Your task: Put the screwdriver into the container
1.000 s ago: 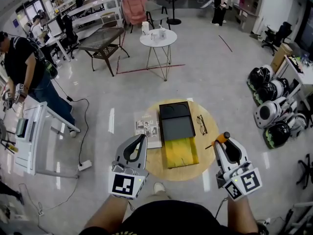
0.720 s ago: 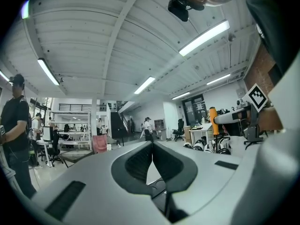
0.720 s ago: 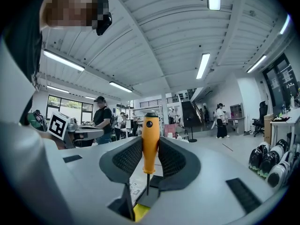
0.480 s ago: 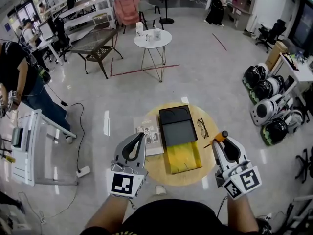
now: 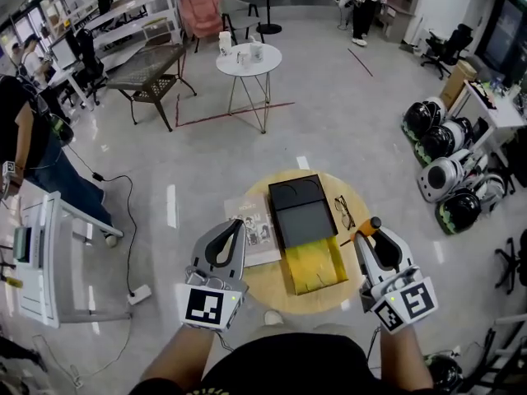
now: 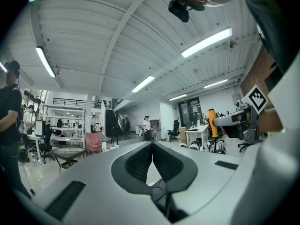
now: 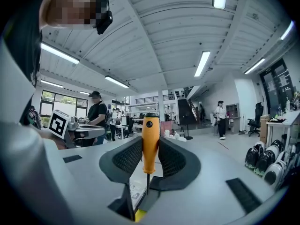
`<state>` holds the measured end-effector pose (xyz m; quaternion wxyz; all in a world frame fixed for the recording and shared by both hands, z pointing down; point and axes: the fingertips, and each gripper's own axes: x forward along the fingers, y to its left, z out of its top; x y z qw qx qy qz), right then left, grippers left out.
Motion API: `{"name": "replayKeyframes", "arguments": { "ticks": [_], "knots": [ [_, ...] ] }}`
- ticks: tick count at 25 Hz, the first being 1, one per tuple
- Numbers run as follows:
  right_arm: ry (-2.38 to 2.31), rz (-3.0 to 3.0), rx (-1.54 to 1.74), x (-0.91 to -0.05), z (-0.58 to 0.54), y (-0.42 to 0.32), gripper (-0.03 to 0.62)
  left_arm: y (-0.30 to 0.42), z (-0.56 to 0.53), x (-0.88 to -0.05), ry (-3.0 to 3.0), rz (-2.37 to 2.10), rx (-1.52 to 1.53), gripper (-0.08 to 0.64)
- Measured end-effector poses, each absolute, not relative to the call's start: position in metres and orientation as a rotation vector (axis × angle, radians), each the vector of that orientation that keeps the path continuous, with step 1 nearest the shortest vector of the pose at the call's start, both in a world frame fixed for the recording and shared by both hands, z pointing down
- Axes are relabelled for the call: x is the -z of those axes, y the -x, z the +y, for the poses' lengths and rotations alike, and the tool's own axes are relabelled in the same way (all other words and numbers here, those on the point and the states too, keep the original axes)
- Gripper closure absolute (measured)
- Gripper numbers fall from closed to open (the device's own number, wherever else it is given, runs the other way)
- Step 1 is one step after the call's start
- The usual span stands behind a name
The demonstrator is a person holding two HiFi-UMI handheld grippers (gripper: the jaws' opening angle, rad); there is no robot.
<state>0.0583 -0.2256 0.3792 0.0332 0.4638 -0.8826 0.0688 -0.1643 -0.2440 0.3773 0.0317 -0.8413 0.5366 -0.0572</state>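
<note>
The screwdriver (image 5: 367, 228) has an orange handle and a dark shaft and stands upright between the jaws of my right gripper (image 5: 372, 225), which is shut on it. In the right gripper view the handle of the screwdriver (image 7: 150, 143) fills the gap of the right gripper (image 7: 150, 140). The black container (image 5: 298, 205), with a yellow part (image 5: 314, 264) at its near end, lies on the round wooden table (image 5: 264, 283) between the grippers. My left gripper (image 5: 240, 224) hangs over the table's left edge, shut and empty; in its own view the left gripper (image 6: 152, 145) shows its jaws pressed together.
A magazine (image 5: 252, 232) lies left of the container and a pair of glasses (image 5: 344, 211) lies to its right. Helmets (image 5: 440, 179) sit on the floor at the right. A white side table (image 5: 249, 58) stands further off, and a white desk (image 5: 41, 245) stands at the left.
The head view has drifted, so the table sits slightly higher in frame. Both grippers keep their places beside the container, and the right one still holds the screwdriver.
</note>
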Motion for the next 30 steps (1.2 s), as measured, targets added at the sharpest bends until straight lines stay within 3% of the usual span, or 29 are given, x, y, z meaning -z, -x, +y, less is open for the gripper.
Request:
{"name": "replayKeyframes", "arguments": {
  "ticks": [30],
  "knots": [
    [-1.158,-2.649,-0.418,-0.475,-0.241,-0.06,0.471,0.129,-0.265,-0.404,2.567,1.746,0.25,0.543]
  ]
}}
